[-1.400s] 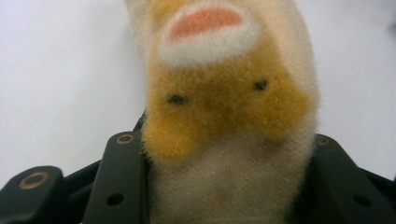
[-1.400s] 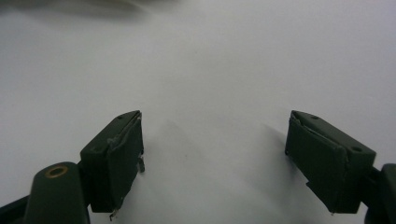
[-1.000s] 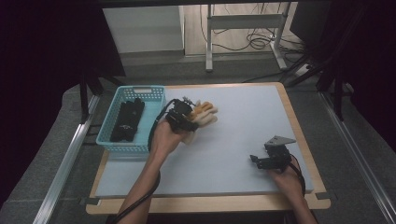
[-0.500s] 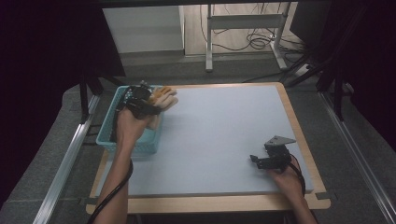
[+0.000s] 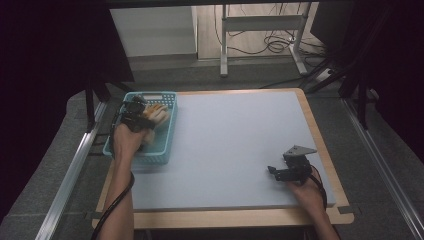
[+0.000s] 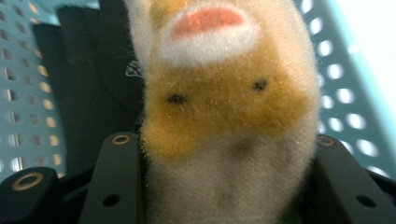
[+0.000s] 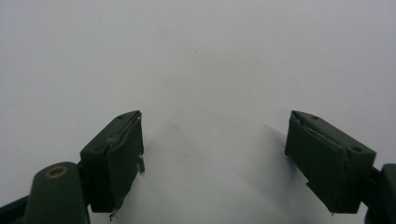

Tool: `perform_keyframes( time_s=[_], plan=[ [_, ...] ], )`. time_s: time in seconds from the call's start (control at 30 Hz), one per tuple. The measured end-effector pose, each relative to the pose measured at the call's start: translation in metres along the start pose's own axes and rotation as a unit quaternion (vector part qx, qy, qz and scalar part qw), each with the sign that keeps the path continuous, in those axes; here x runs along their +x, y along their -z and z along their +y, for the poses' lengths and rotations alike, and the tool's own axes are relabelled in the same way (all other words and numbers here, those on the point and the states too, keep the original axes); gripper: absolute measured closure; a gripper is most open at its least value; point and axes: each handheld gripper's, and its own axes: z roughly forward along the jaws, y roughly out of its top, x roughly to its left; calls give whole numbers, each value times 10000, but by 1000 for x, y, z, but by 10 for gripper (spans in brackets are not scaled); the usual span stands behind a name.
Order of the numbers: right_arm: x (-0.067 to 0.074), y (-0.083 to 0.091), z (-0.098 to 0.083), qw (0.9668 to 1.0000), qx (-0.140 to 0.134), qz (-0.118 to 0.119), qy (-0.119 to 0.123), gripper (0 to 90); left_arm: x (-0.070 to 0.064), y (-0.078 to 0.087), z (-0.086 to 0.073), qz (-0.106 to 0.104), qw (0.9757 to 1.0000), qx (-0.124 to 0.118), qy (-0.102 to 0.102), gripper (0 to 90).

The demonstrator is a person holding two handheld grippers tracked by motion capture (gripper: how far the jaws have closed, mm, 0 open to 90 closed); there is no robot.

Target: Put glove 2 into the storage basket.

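Left gripper [image 5: 145, 116] pinches a plush toy [image 6: 224, 107] by its soft body above the blue basket [image 5: 169, 131], right gripper [image 7: 215, 158] rests spread and empty on the table [image 5: 235, 135]; the toy looks light, squashy, non-fragile, best held mid-body.

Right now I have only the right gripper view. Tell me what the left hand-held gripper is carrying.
Observer: The left hand-held gripper is clamped on an orange-and-white plush toy.
Operator: Give me its position.
Observer: It holds the toy over the blue basket, which sits at the left edge of the table.
Operator: Report what is in that basket.
Observer: A black item lies inside it, behind the toy; I cannot tell what it is.
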Motion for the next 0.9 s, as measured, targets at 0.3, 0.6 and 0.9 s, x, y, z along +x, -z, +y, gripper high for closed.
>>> perform_keyframes(
  time_s=[0.3,0.6,0.9],
  plan=[
    [0,0,0,10000,-1,-2,0,189,-15,-41,15,-132,9993,349,-41,498],
    [0,0,0,10000,0,3,3,189,-9,-53,17,-538,9971,471,253,153],
    [0,0,0,10000,1,-1,5,189,0,-5,17,-753,9967,-285,131,250]
  ],
)
